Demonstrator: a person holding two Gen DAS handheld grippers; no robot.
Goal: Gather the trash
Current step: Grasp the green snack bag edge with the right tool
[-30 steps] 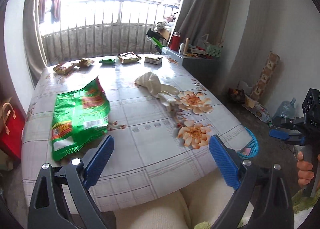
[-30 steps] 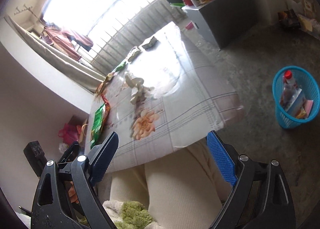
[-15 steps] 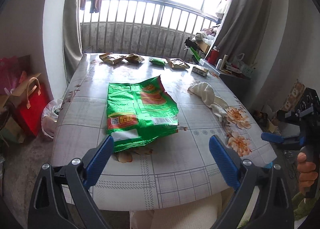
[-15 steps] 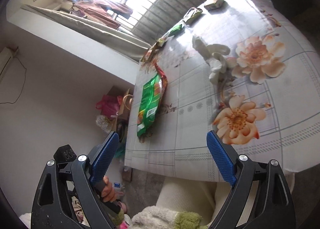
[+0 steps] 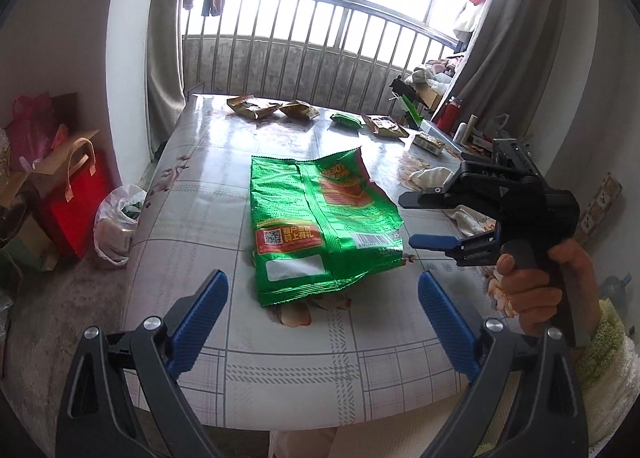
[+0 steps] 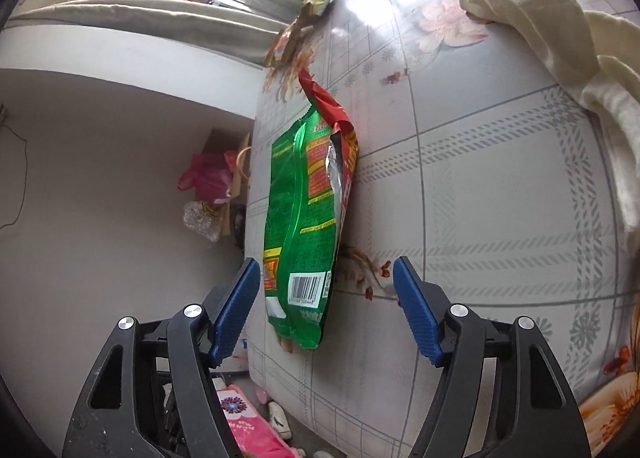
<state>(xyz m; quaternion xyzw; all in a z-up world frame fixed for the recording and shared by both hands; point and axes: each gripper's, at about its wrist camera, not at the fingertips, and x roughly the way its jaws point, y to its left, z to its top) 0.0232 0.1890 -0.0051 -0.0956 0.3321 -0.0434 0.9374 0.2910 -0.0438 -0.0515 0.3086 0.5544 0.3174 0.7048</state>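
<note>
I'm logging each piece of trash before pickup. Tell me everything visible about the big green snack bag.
The green snack bag is a large, crinkly foil-lined packet with red and orange print, a barcode and a QR code. Torn open at its far end, it lies flat and looks empty on the table. The right gripper, open, straddles its near corner without touching.

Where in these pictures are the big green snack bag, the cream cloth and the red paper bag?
big green snack bag (image 5: 316, 226): left wrist view, middle of its printed back.
cream cloth (image 6: 532, 14): right wrist view, its bunched upper fold.
red paper bag (image 5: 76, 198): left wrist view, its front face.
</note>
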